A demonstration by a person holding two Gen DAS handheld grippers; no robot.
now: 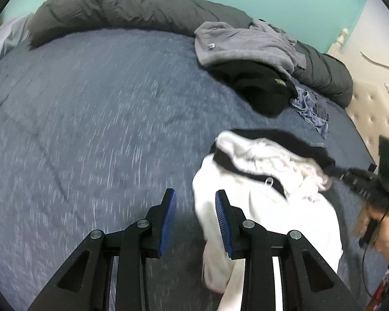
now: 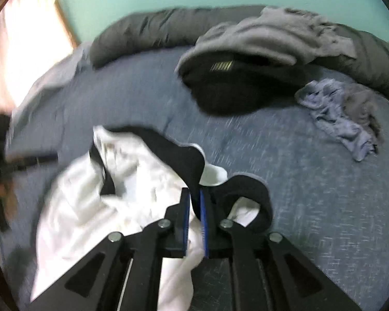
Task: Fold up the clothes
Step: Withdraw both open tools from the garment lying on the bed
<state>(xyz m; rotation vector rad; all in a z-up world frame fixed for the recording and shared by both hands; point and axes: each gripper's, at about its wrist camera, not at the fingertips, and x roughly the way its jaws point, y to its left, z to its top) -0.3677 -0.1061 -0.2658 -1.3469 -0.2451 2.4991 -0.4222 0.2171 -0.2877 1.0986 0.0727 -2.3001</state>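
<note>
Right gripper (image 2: 194,199) is pinched tight on the black trim of the white hoodie (image 2: 85,202) crumpled on the blue bed (image 1: 90,116), left gripper (image 1: 195,197) hanging wide open just beside it.

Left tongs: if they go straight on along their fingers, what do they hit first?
Probably the blue-grey bedspread. The open left tongs point at bare cover just left of the white-and-black garment, whose edge lies by the right finger and might brush it. Depth is unclear.
</note>
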